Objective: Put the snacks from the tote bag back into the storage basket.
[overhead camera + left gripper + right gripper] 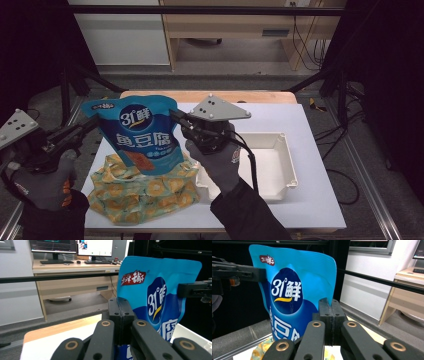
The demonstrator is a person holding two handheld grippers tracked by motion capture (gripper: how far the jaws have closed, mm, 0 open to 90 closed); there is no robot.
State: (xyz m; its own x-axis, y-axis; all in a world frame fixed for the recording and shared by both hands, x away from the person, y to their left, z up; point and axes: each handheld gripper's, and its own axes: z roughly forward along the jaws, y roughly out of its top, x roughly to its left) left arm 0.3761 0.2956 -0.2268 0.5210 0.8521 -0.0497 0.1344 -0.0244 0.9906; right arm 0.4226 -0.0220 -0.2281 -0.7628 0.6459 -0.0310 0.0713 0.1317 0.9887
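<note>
Both tongs, left (92,122) and right (175,116), pinch the glossy blue plastic snack pouch (137,132) by its edges above the yellow patterned cloth bag (142,192) on the white worktop (310,200), so lowering it in probably comes next.

White table (320,200) bears patterned bag (145,192), white tray (290,165).

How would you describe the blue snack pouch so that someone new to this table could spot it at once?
Start at the white table, then find the yellow patterned cloth bag at its front left. The blue snack pouch hangs upright just above that bag, pinched between the left gripper and right gripper. Its glossy blue front with big white lettering sets it apart.
</note>
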